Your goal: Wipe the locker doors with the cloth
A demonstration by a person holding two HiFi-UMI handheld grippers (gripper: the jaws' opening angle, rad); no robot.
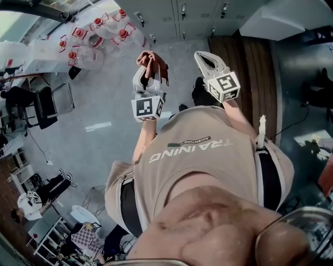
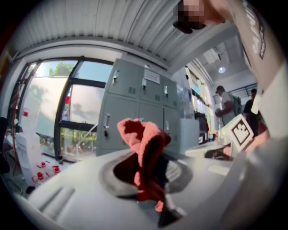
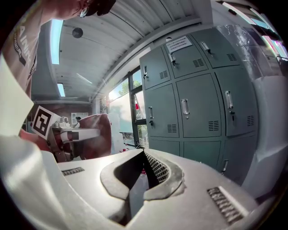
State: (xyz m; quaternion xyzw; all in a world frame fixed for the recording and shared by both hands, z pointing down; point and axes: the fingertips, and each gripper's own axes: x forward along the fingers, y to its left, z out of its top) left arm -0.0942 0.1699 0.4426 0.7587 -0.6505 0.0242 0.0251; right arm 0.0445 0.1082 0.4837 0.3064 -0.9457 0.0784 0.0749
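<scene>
A red-pink cloth [image 1: 152, 61] is bunched between the jaws of my left gripper [image 1: 148, 72], which is shut on it and held up in front of me. In the left gripper view the cloth [image 2: 144, 152] stands up from the jaws, with the grey locker doors [image 2: 135, 112] behind it. My right gripper [image 1: 204, 56] is to the right of it, shut and empty. In the right gripper view its jaws [image 3: 144, 173] point at the grey locker doors [image 3: 202, 94], a short way off. The cloth [image 3: 92, 134] shows at that view's left.
Grey lockers [image 1: 197, 15] line the far side of the grey floor. Several water jugs with red caps [image 1: 99, 31] stand at the left near a large window [image 2: 58, 117]. A dark chair [image 1: 44, 106] is further left. A white counter [image 1: 281, 18] is at the right, and people [image 2: 227, 105] stand beyond.
</scene>
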